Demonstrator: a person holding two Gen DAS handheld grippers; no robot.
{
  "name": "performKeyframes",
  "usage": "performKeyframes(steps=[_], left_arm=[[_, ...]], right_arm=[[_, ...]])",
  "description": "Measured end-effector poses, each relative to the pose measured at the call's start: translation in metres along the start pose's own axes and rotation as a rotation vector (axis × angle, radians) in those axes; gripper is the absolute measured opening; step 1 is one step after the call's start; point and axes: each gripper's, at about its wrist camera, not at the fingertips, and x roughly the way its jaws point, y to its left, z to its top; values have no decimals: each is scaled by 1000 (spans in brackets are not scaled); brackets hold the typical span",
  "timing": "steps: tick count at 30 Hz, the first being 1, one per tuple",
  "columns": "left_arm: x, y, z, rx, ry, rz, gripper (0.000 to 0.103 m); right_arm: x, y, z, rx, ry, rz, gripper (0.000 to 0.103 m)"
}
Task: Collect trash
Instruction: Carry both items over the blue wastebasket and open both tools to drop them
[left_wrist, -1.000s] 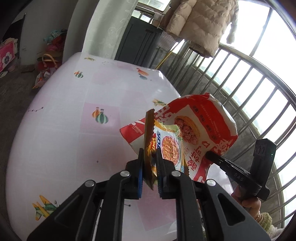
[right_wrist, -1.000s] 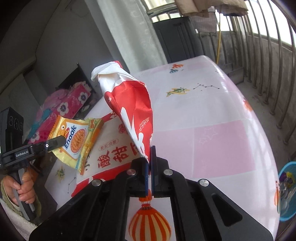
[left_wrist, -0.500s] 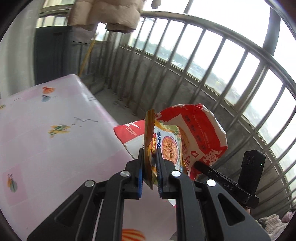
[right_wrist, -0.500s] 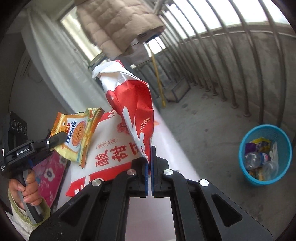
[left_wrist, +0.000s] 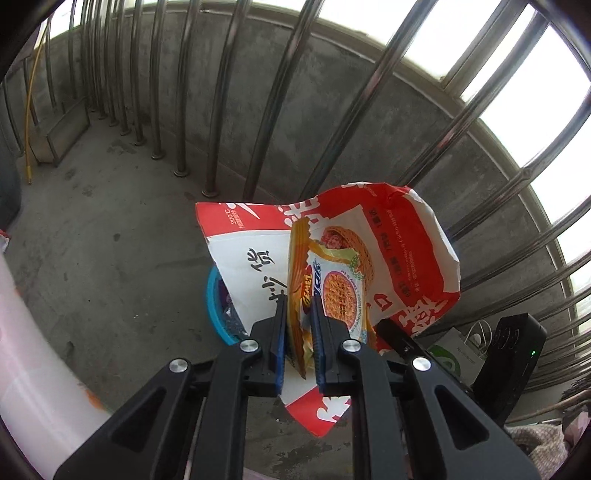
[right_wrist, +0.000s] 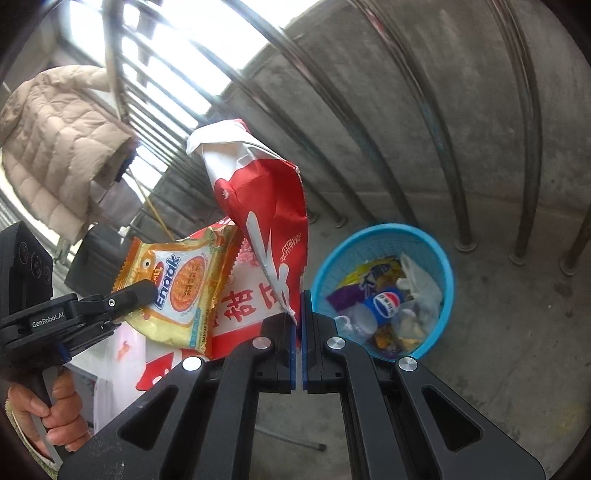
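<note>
Rough concrete floor (right_wrist: 517, 332) under curved steel bars (left_wrist: 221, 92); round blue mesh basket (right_wrist: 447, 273) (already part full); crinkled red-white bag (right_wrist: 269, 206) pinched in right gripper (right_wrist: 298, 314); glossy yellow wrapper (left_wrist: 332, 291) clamped by left gripper (left_wrist: 297, 321).

Glossy, crinkled yellow foil snack wrapper (right_wrist: 181, 291) and creased red-and-white printed paper bag (right_wrist: 266, 206), matt white inside. Perforated bright-blue plastic basket (right_wrist: 441, 258) on the right, over rough, stained grey concrete floor (left_wrist: 110, 229). Far off, smooth shiny steel railing bars (left_wrist: 280, 85); on the left, quilted matt beige padded jacket (right_wrist: 62, 136).
</note>
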Motion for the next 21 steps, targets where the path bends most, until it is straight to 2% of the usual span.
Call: performKeyframes(steps=[1, 2, 3, 4, 5, 6, 8, 9, 11, 14, 21], left_arm=[[15, 0, 7, -14, 24, -2, 18], [32, 0, 13, -28, 50, 18, 38], [44, 1, 19, -36, 63, 40, 62], [54, 2, 22, -37, 63, 59, 65], [62, 4, 24, -30, 56, 84, 65], [70, 4, 27, -25, 60, 111, 66], [73, 10, 27, -35, 77, 126, 66], [70, 13, 25, -47, 77, 115, 66], [54, 22, 18, -62, 57, 101, 66], [26, 32, 13, -58, 12, 108, 67], [-79, 39, -17, -36, -157, 129, 72]], right_arm=[[6, -9, 3, 7, 4, -21, 1], [15, -17, 6, 20, 7, -39, 1], [28, -26, 7, 29, 19, -56, 7], [43, -34, 8, 31, 39, -83, 8], [58, -45, 8, 37, 65, -113, 12], [74, -57, 6, 44, 99, -144, 26], [105, -79, 0, 71, 179, -228, 45], [114, -89, -4, 90, 213, -276, 45], [114, -98, -9, 120, 221, -298, 45], [91, -98, -11, 154, 165, -274, 57], [35, -64, -5, 127, 29, -248, 59]])
